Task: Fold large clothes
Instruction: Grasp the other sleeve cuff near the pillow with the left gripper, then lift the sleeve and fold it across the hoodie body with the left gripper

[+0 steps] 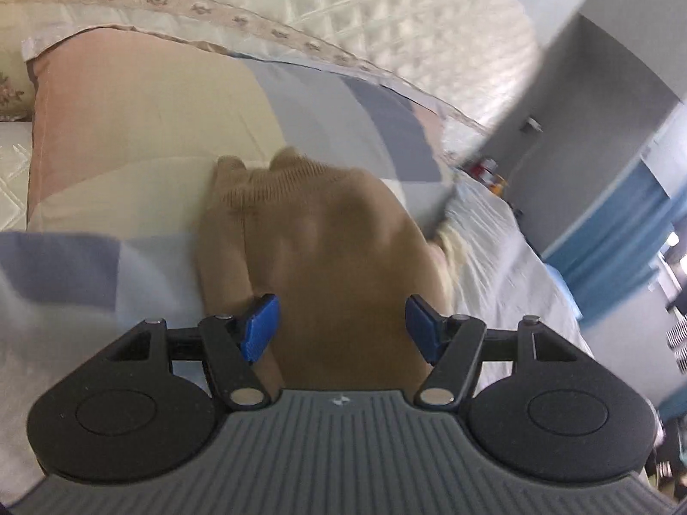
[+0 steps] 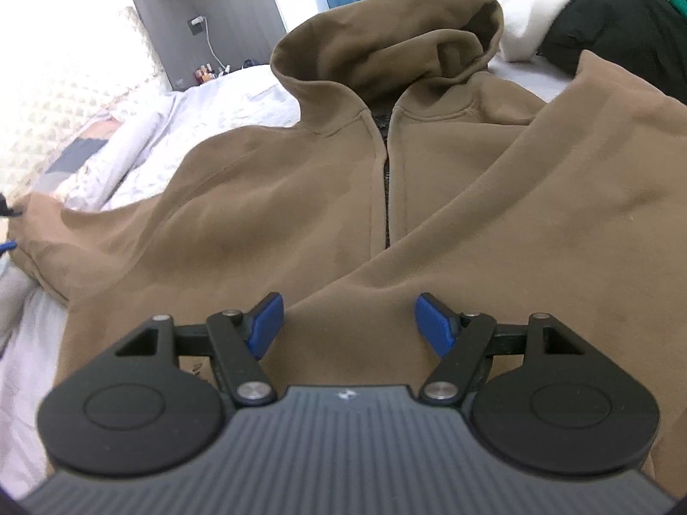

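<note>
Pale sheets (image 2: pixel 240 98) are covering the bed beside grey walls (image 2: pixel 202 4). Brown hoodie (image 2: pixel 300 197) is lying under both grippers, left gripper (image 1: pixel 341 328) and right gripper (image 2: pixel 348 326) gaping wide, gripping nothing.

Soft daylight fills both views, with no hard shadows. The left wrist view is smeared by motion: the brown sleeve (image 1: pixel 317 231), the patchwork pillow (image 1: pixel 171 128) and the grey wall (image 1: pixel 601 98) at far right all streak, while the gripper's own blue pads (image 1: pixel 262 328) stay crisp. The right wrist view is sharper; the brown hoodie (image 2: pixel 300 197) shows gentle shading in its folds and a darker hollow inside the hood. At its far left the quilted headboard (image 2: pixel 64 86) and the white sheet (image 2: pixel 206 107) are blown out by glare. Both pictures bend strongly toward the edges, with dark vignetted corners
</note>
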The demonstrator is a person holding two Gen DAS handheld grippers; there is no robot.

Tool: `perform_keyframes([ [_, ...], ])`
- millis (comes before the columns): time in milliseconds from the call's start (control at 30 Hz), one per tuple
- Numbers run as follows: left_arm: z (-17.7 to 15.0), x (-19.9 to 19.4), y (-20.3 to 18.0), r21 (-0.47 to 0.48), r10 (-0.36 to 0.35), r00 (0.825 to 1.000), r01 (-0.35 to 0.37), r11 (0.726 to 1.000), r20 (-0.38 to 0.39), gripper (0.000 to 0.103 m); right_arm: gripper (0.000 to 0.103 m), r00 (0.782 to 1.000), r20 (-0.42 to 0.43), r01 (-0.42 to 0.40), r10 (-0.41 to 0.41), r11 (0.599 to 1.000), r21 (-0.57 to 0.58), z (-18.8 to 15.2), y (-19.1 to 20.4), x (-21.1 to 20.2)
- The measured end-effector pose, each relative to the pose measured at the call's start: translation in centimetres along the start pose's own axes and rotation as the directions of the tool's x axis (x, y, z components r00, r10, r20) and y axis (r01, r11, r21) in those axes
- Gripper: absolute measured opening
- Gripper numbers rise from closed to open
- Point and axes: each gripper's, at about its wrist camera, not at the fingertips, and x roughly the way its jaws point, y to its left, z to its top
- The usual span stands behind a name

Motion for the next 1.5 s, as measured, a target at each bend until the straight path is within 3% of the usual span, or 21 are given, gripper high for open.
perform_keyframes([
  [133, 1.3, 2.5, -0.8, -0.015, 0.1, 0.995, -0.1, 0.995, 0.022, 0.07, 0.072, 1.0, -0.004, -0.001, 0.001, 1.0, 0.01, 0.2, 0.0, 0.9],
  [267, 2.5, 4.0, -0.9, -0.036, 0.211, 0.976, -0.209, 0.977, 0.05, 0.067, 0.072, 1.0, 0.0, -0.003, 0.003, 1.0, 0.017, 0.4, 0.0, 1.0],
  [367, 2.9, 4.0, -0.5, -0.061, 0.206, 0.977, -0.203, 0.977, 0.062, 0.067, 0.071, 1.0, 0.001, -0.005, 0.005, 1.0, 0.016, 0.2, 0.0, 1.0],
  [500, 3.2, 3.0, -0.2, -0.012, 0.195, 0.979, -0.195, 0.981, 0.066, 0.067, 0.071, 1.0, -0.001, -0.007, 0.007, 1.0, 0.015, 0.4, 0.1, 0.9],
  [633, 3.5, 1.2, 0.3, -0.015, 0.248, 0.962, -0.248, 0.969, 0.119, 0.069, 0.071, 1.0, -0.001, -0.013, 0.013, 0.999, 0.031, 0.4, -0.2, 1.0],
  [733, 3.2, 1.5, 1.8, -0.059, 0.287, 0.956, -0.283, 0.957, 0.065, 0.071, 0.071, 1.0, -0.003, -0.028, 0.029, 0.998, 0.061, 0.5, -0.5, 0.9],
  [800, 2.6, 2.2, 3.5, -0.143, 0.238, 0.971, -0.234, 0.962, 0.012, 0.071, 0.071, 0.999, -0.003, -0.046, 0.046, 0.994, 0.104, 0.5, -0.9, 0.8],
  [900, 2.4, 2.5, 3.8, -0.158, 0.217, 0.975, -0.208, 0.965, 0.044, 0.069, 0.071, 0.998, -0.002, -0.059, 0.06, 0.99, 0.132, 0.6, -1.2, 0.7],
  [933, 2.4, 2.6, 3.6, -0.145, 0.209, 0.977, -0.2, 0.969, 0.049, 0.06, 0.071, 0.998, -0.002, -0.06, 0.061, 0.989, 0.136, 0.6, -1.2, 0.7],
  [967, 2.4, 2.6, 3.2, -0.123, 0.199, 0.978, -0.191, 0.974, 0.057, 0.041, 0.071, 0.998, -0.002, -0.06, 0.06, 0.989, 0.137, 0.6, -1.2, 0.7],
  [1033, 2.3, 2.1, 1.9, -0.058, 0.254, 0.963, -0.249, 0.967, 0.093, 0.017, 0.071, 0.998, -0.002, -0.055, 0.056, 0.989, 0.138, 0.7, -1.1, 0.8],
  [1133, 3.1, 1.2, 1.2, -0.016, 0.262, 0.962, -0.262, 0.965, 0.081, 0.015, 0.071, 0.999, -0.001, -0.053, 0.054, 0.99, 0.132, 0.9, -0.8, 1.1],
  [1233, 4.3, -1.3, -0.8, 0.086, 0.235, 0.966, -0.244, 0.966, 0.105, 0.015, 0.072, 0.999, 0.0, -0.047, 0.047, 0.992, 0.116, 1.1, -0.6, 1.3],
  [1500, 5.6, -11.7, -11.0, 0.325, 0.02, 0.98, -0.085, 0.942, 0.197, 0.015, 0.071, 0.999, 0.025, -0.047, 0.044, 0.993, 0.109, 0.8, -0.9, 0.1],
])
